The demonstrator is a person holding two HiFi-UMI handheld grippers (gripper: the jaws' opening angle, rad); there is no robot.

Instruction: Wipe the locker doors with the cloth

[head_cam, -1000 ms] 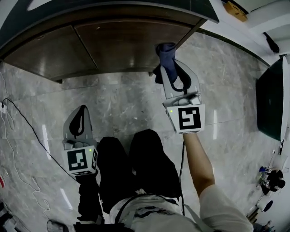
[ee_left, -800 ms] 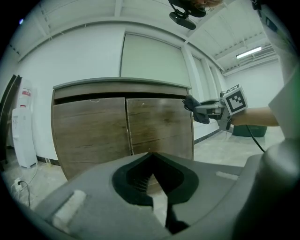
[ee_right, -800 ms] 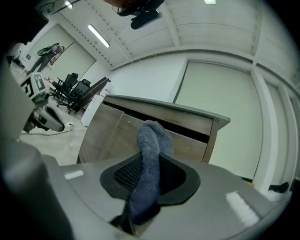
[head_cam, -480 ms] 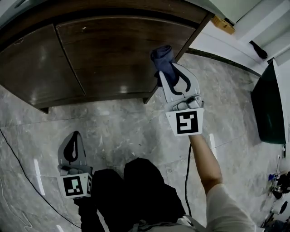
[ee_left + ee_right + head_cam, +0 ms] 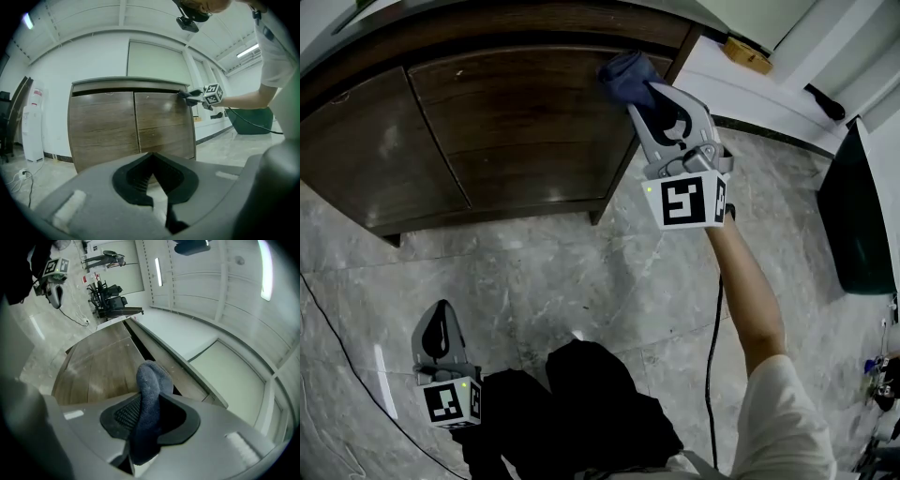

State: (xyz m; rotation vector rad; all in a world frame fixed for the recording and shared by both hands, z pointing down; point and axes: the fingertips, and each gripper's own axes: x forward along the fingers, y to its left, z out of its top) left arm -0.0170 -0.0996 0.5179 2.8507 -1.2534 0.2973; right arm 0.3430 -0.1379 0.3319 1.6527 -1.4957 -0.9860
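The wooden locker (image 5: 394, 159) is standing with both doors closed, and the right gripper (image 5: 649, 98) is clamping the blue cloth (image 5: 623, 73), whose bunched end appears to be touching the top right corner of the right door (image 5: 534, 122). The rest of that panel is lying below and left of the cloth. The left gripper (image 5: 441, 323), closed on nothing, is hanging low, well apart from the locker.

Under you lies a glossy grey marbled tile floor (image 5: 581, 272). White walls (image 5: 51, 79) ring the room, and a white water dispenser (image 5: 33, 126) stands against one. A strip light (image 5: 247, 50) glows overhead, and a dark green tub (image 5: 862, 216) sits to your right.
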